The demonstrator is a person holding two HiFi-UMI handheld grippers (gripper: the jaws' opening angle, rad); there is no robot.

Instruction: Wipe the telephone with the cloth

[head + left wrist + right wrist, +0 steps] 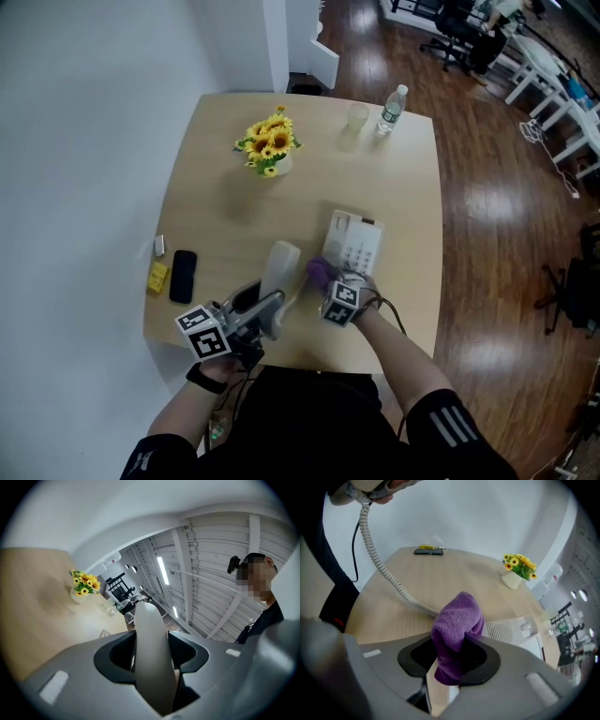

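Right tool [457, 656] pinches the cloth [458, 618] just beside the near-left corner of the phone [354, 242], which sits on the desk [225, 216]. Left tool [152, 656] clamps the handset [149, 620], raised left of the phone with its long axis pointing away. The cloth hand is nearer.

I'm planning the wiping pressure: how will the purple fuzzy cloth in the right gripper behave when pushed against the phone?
Probably soft and floppy: the purple fuzzy cloth bulges and folds over between the jaws of the right gripper. Its fuzzy pile should drag rather than slip on the white telephone base.
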